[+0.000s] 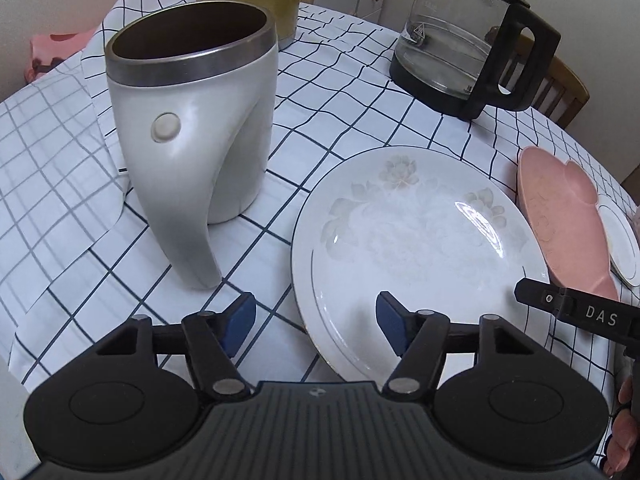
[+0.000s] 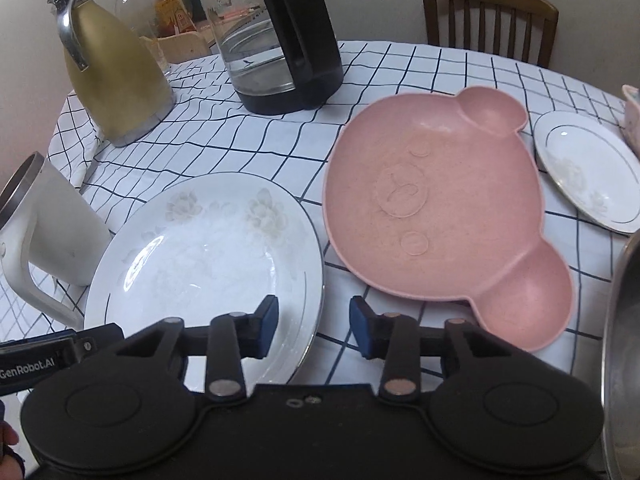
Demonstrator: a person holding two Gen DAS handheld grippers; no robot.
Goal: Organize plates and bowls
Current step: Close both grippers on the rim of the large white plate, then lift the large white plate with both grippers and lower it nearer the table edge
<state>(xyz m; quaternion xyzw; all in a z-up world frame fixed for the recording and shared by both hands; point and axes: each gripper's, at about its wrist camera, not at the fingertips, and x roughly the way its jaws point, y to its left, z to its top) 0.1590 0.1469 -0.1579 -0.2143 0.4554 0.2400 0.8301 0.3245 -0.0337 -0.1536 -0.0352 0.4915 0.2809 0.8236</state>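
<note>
Large white plate (image 1: 416, 256) lies flat on the checked tablecloth (image 1: 328, 92), straddled by both grippers, neither of which grips anything.

The left gripper (image 1: 316, 324) is spread wide, its right fingertip over the plate's near rim and its left fingertip over cloth; the right gripper (image 2: 314, 330) is likewise parted, its left fingertip over the same plate (image 2: 208, 248) and its right over cloth. Just right of the right gripper's fingers lies the pink bear-shaped dish (image 2: 444, 212), with a small white plate (image 2: 588, 168) beyond it to the right. Ahead and left of the left gripper stands a white steel-rimmed mug (image 1: 192, 120). Farther ahead stand a glass carafe (image 2: 276, 36) and a gold thermos jug (image 2: 116, 76).
</note>
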